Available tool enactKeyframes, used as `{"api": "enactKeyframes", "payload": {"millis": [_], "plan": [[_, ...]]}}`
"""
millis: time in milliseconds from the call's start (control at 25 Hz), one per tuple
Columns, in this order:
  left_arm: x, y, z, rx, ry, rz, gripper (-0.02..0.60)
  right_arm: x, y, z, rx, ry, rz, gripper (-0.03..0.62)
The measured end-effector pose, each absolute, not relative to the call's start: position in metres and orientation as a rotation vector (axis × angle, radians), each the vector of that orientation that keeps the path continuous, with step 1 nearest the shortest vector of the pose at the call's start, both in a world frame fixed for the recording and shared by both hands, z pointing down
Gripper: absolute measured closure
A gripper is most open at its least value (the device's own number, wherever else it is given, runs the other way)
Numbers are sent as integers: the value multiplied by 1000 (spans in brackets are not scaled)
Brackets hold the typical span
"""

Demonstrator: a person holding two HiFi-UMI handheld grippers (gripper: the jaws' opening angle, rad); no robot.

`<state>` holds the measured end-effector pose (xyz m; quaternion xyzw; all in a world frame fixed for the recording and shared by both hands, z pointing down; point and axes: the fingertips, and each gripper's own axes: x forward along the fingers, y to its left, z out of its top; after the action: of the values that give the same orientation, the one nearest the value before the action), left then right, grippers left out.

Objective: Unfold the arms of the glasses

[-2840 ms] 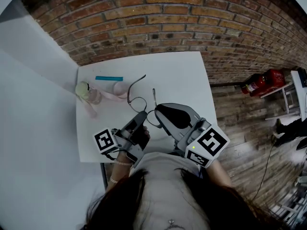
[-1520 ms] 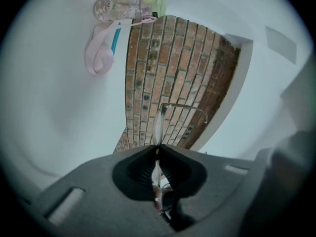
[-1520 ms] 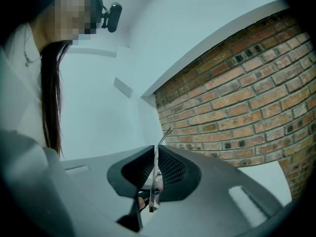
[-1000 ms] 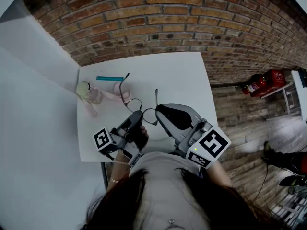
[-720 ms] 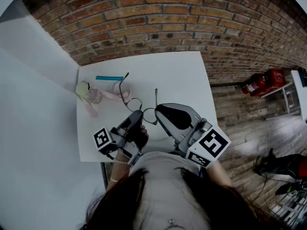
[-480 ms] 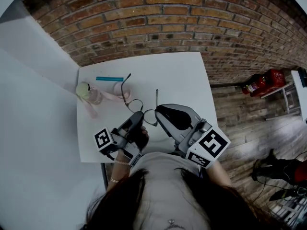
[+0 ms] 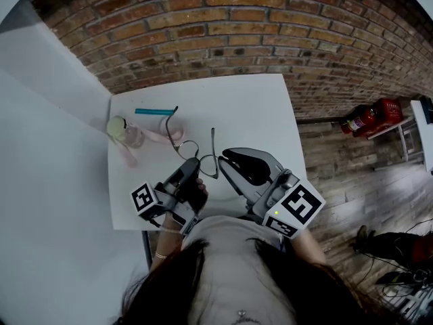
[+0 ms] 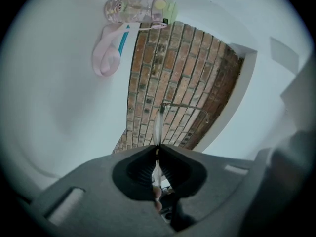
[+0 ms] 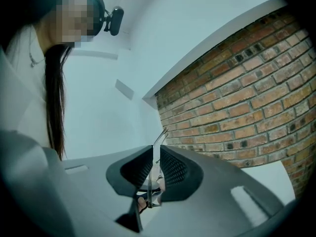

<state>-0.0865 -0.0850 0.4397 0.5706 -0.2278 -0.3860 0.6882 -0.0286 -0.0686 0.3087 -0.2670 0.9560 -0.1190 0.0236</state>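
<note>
Both grippers are clamped down. The left gripper [image 7: 193, 165] [image 8: 157, 148] has its jaws pressed together on the edge of one lens of the glasses [image 7: 187, 146] [image 8: 158, 125], and the right gripper [image 7: 221, 164] [image 9: 156, 156] is pinching a thin bit of the frame [image 9: 158, 141] on the other side.

The glasses sit in the lower middle of the white table [image 7: 250, 107], both arms swung out and pointing to the top of the frame. Compared to half a second ago, the right-hand arm has tipped a bit left and the whole pair has slid slightly left.

The clear bottle [image 7: 126, 131], pink strap [image 7: 161, 135] and teal stick [image 7: 154, 112] crowd the table's upper left. The upper right is bare tabletop, and the grippers are near the bottom edge.
</note>
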Motion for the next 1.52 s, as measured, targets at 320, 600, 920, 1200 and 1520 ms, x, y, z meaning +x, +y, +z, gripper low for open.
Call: {"api": "enactKeyframes", "payload": {"millis": [320,600,920,1200,1520], "plan": [[-93,-86,438,1280,-516,-867,560,-16,-78,312,-918,2931,-382,563],[-86,-81,431,1303,-482,-835,560,4,-90,335,-1097,2967,-327,571],[-77,-75,426,1313,-449,-806,560,31,-105,379,-1312,2969,-416,583],[-73,-72,415,1296,-394,-836,560,33,-105,390,-1363,3015,-393,589],[-71,-69,412,1313,-382,-816,560,33,-108,397,-1446,3030,-357,589]]}}
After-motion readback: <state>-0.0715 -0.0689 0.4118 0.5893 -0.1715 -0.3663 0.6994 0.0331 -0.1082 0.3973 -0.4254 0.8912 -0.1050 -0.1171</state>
